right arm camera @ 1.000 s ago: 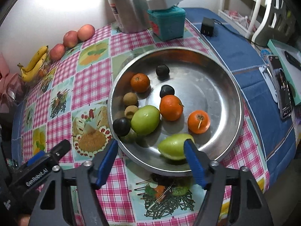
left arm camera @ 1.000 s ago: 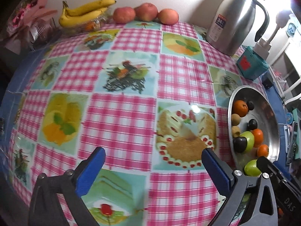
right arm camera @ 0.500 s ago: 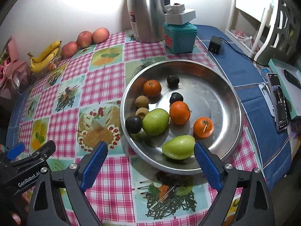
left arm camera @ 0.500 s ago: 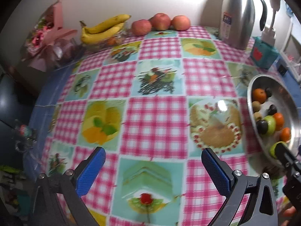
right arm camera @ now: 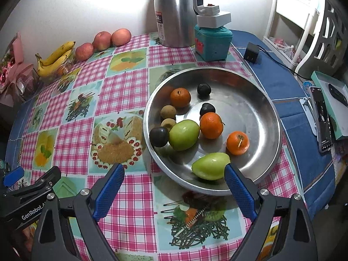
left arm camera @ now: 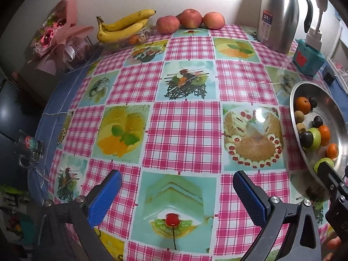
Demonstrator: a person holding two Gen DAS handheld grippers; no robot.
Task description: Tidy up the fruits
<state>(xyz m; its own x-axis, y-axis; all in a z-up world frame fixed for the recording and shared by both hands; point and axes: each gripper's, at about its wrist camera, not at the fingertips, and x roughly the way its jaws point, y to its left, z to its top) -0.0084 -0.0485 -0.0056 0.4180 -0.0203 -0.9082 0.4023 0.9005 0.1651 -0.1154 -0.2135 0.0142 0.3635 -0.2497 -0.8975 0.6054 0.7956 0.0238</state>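
A steel bowl point(right arm camera: 267, 113) point(left arm camera: 336, 111) on the checked tablecloth holds three oranges, two green fruits, dark plums and small brown fruits. One green fruit point(right arm camera: 210, 165) lies at the bowl's near rim, just ahead of my right gripper point(right arm camera: 174, 180), which stands open and empty over the cloth. My left gripper point(left arm camera: 177, 191) is open too, empty, over the cake picture, left of the bowl. Bananas point(left arm camera: 124, 25) point(right arm camera: 55, 58) and three apples point(left arm camera: 190, 19) point(right arm camera: 102, 41) lie along the far wall.
A steel thermos jug point(right arm camera: 176, 10) point(left arm camera: 280, 13) and a teal box point(right arm camera: 212, 41) stand behind the bowl. A wrapped bouquet point(left arm camera: 58, 34) sits far left. A phone point(right arm camera: 322, 119) and a boxed remote lie on the blue cloth at right, by a white chair.
Both grippers have drawn back and tilted up, so more of the table shows. The right gripper's jaws widened and came away from the green fruit at the bowl's rim.
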